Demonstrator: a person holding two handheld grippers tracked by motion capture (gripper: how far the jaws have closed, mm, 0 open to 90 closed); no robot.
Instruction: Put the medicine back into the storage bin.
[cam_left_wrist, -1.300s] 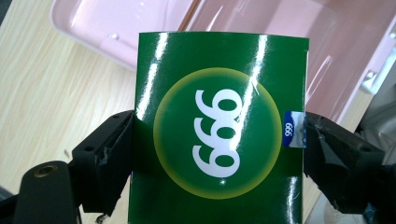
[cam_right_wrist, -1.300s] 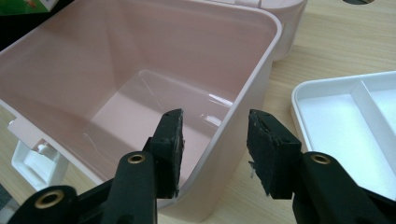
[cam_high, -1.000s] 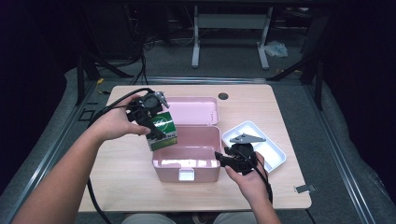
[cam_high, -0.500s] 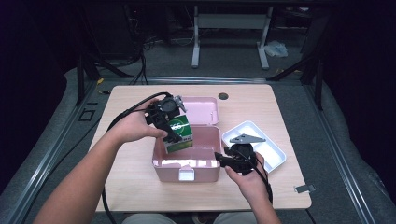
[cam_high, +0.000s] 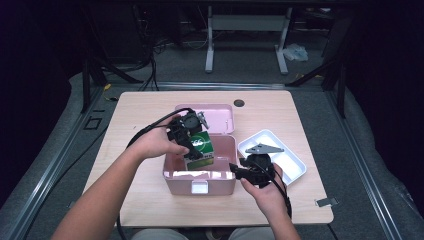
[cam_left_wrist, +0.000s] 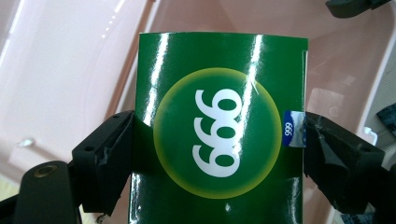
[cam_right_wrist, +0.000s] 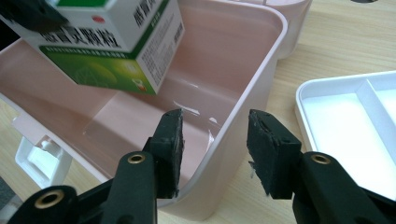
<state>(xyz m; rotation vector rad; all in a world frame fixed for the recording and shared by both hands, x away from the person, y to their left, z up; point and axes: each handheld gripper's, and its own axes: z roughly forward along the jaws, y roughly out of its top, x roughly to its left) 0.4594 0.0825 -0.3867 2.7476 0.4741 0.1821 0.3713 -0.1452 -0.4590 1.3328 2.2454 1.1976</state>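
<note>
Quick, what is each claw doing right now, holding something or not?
Left claw: closed on the green box, over the pink bin.
Right claw: open, straddling the bin's wall, holding nothing.

— What moved over that last second?

— The left hand-held gripper (cam_high: 192, 142), clamped on the green box (cam_high: 199, 148), travelled from the left side of the pink case (cam_high: 200, 175), out over the worktop (cam_high: 135, 125), across to above the case's open bin.

— Did the box's height change?

— It came lower, so its bottom edge sat down among the bin's walls in the high view. It also ended up closer to the right hand-held gripper (cam_high: 239, 170) than before.
</note>
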